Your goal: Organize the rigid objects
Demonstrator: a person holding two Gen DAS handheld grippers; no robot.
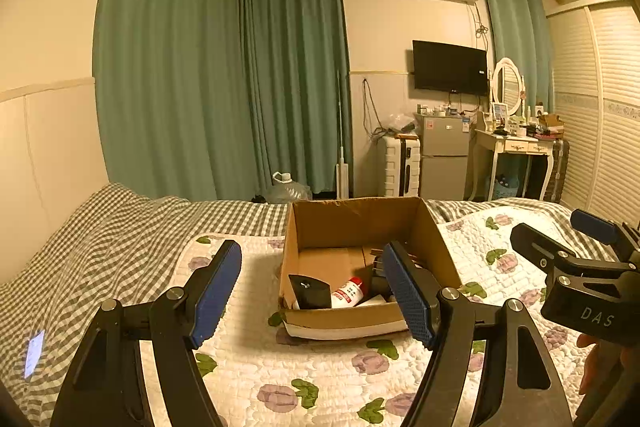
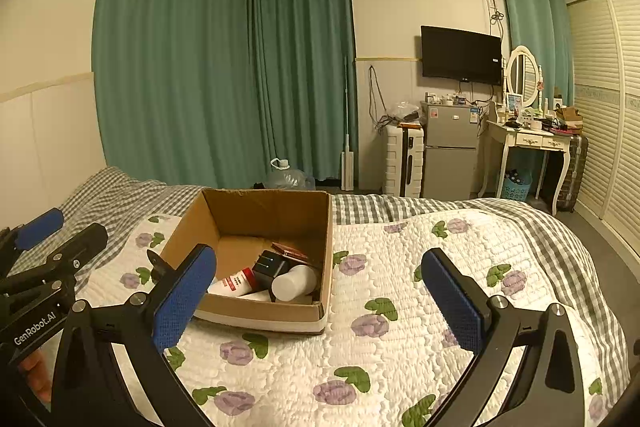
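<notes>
Both my tools, left tool (image 1: 312, 291) and right tool (image 2: 316, 301), gape empty; I reckon the white red-labelled plastic bottle (image 2: 236, 283) in the brown cardboard box (image 2: 256, 313) is light, slick, so grab mid-body.

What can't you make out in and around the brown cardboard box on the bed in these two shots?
- Left wrist view: the open left gripper's right finger covers the right part of the brown cardboard box interior.
- Both views: the box's near wall hides the lower part of the white bottle with a red label.
- Both views: the label print is too small to read.
- Right wrist view: the flat reddish item is too small to identify.
- The open right gripper hides nothing inside.
</notes>
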